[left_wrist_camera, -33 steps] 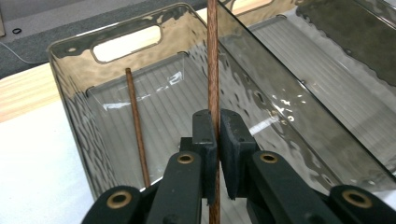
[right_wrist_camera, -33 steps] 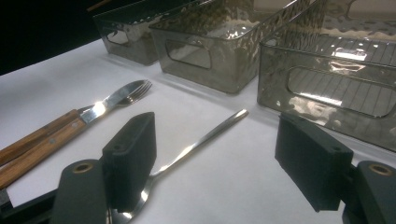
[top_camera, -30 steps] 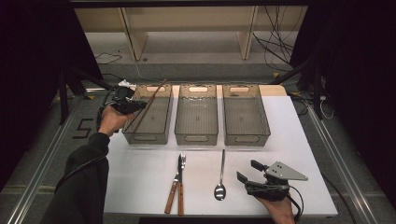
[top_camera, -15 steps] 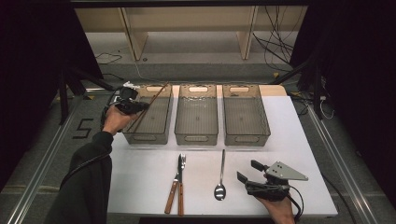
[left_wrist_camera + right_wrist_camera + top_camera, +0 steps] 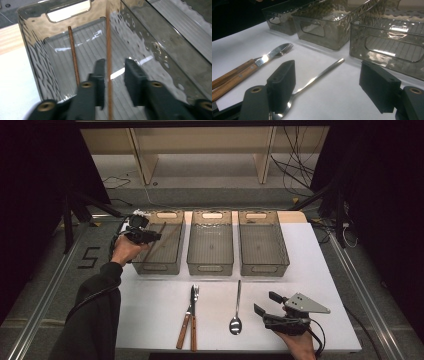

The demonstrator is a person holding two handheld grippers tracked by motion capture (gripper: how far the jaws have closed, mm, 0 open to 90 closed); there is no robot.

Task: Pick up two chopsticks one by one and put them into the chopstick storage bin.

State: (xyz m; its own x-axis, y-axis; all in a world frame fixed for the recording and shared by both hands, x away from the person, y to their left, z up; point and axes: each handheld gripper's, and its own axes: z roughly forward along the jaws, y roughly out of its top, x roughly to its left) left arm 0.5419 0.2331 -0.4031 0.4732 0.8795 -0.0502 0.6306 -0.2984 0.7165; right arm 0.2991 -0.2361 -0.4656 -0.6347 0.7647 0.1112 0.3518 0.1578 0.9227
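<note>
My left gripper (image 5: 150, 235) hovers over the near left part of the left clear bin (image 5: 150, 267). Its jaws have just been opening, and they stand apart around a thin brown chopstick (image 5: 108, 37) without pressing on it. That stick slants down into the bin (image 5: 32, 50). A second chopstick (image 5: 73, 55) lies on the bin floor. In its own view the left gripper (image 5: 115, 72) points into the bin. My right gripper (image 5: 265, 303) rests open at the table's front right, just right of a steel spoon (image 5: 236, 312). The same spoon (image 5: 322, 72) lies between the wide jaws of the right gripper (image 5: 328, 75).
A middle bin (image 5: 210, 268) and a right bin (image 5: 264, 268) stand in a row beside the left one. A wood-handled knife and fork (image 5: 190, 320) lie side by side left of the spoon. The white table top ends close behind my right hand.
The left jaws have opened. The chopstick, which stuck up over the bin's rim, now slants lower into the bin. The right gripper has not moved.
</note>
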